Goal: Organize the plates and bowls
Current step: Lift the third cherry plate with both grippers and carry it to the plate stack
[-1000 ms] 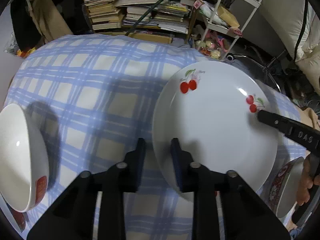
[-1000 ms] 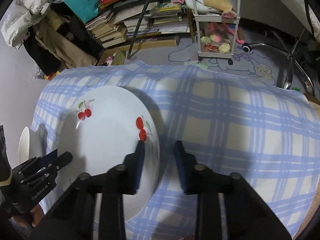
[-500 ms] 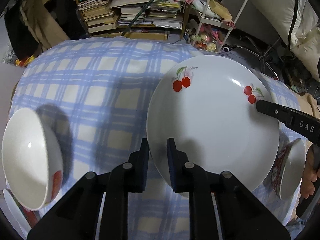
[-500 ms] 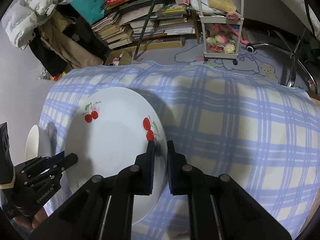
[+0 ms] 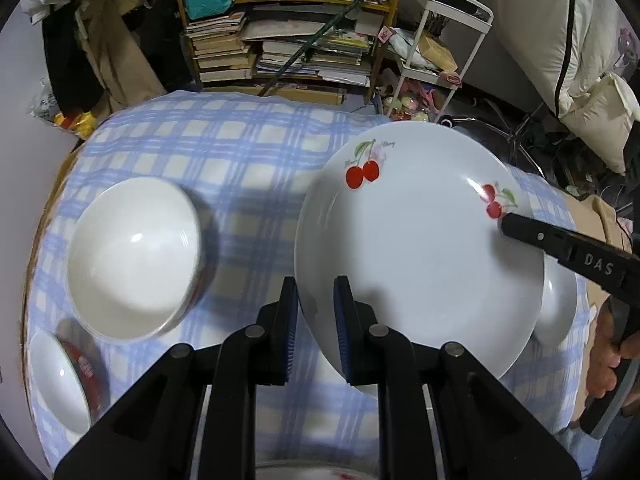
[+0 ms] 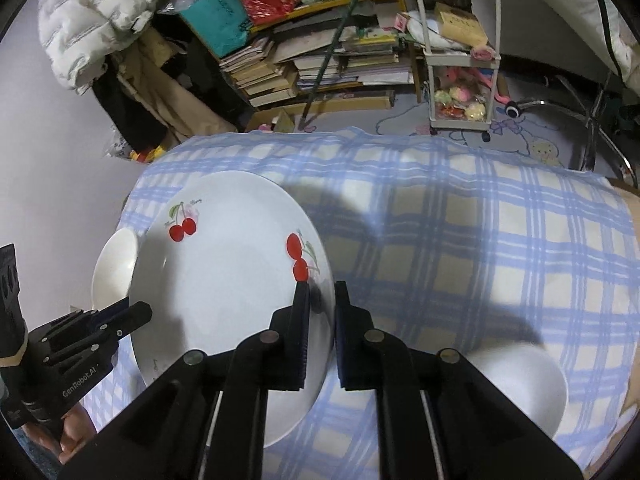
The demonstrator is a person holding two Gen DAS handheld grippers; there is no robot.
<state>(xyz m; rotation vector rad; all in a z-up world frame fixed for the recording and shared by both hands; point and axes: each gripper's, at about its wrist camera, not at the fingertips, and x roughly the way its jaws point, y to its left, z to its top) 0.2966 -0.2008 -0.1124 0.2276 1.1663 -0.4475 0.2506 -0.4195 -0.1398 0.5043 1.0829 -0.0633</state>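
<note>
- A small white bowl with a red outside (image 5: 60,376) lies at the table's left edge, tipped on its side
- A larger plain white bowl (image 5: 134,256) stands beside it on the blue-and-cream checked tablecloth (image 5: 240,152)
- The left gripper (image 5: 316,308) has its fingers nearly closed, clamping the near-left rim of a round white ceramic plate printed with red cherries (image 5: 416,248), held tilted above the cloth
- The right gripper (image 6: 320,312) pinches the plate's opposite rim by the cherries
- Another white bowl (image 6: 520,384) sits lower right
</note>
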